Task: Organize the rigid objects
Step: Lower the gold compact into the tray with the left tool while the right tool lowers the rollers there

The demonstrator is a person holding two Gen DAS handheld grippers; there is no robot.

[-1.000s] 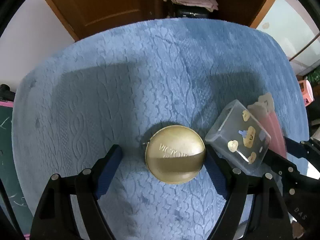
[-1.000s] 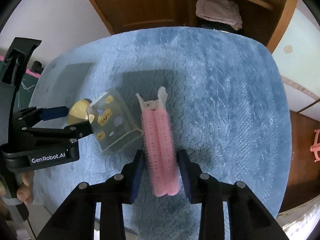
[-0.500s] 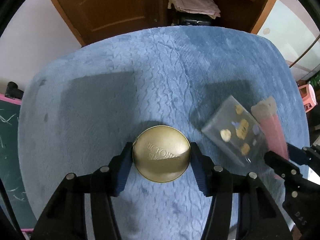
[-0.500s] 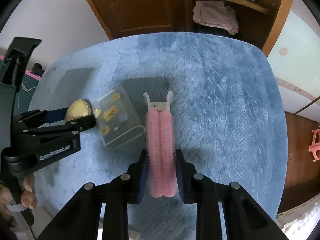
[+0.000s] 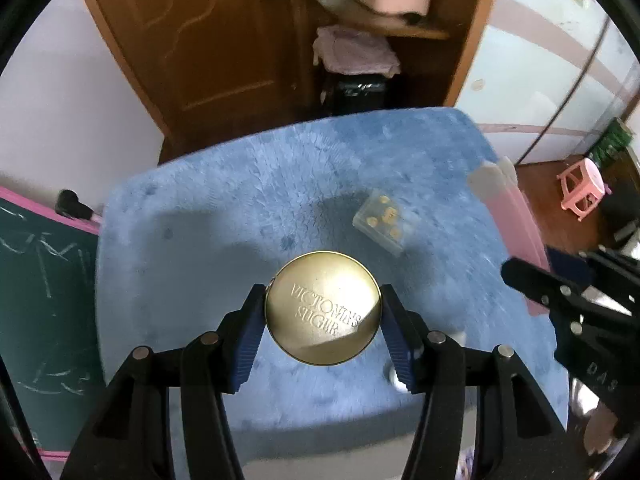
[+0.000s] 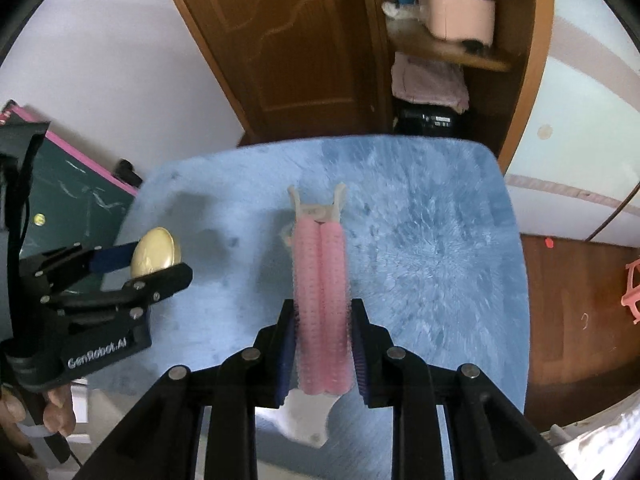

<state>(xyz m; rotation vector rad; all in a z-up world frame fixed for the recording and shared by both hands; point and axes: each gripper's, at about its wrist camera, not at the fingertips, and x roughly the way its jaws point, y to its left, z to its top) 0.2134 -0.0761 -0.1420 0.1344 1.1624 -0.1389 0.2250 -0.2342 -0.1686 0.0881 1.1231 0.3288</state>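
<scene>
left gripper (image 5: 323,320) clenched on a round gold tin (image 5: 323,307), blue pads pressed to its left and right rims, lid facing the camera with embossed lettering across it. held clear above the blue fleece cover (image 5: 224,208) of the counter, shadow cast on the cloth underneath. just closed onto the tin within the last second, no more closing in the latter half of it. seen from the right wrist view as well: same tin (image 6: 156,251) edge-on between the black fingers of the left gripper (image 6: 148,264), far at the left, with fingers of a hand (image 6: 56,412) wrapped round the handle below.

right gripper (image 6: 322,344) clenched on a pink hair roller clip (image 6: 320,300), pads against both long sides near its lower end, the twin pink rolls running straight away from the camera, white clip prongs spread at the far tip and a white tab poking out below the pads. lifted off the cloth too. likewise just closed a little further, then steady.

beyond the tin, up and to the right on the cover, a small clear plastic box (image 5: 385,225) with yellow stickers, lying alone, apart from both grippers. in the left wrist view the roller clip (image 5: 516,216) and right gripper's black fingers at the right edge. behind the counter, a brown wooden door (image 6: 288,40); a green chalkboard (image 5: 36,300) with pink frame at left.
</scene>
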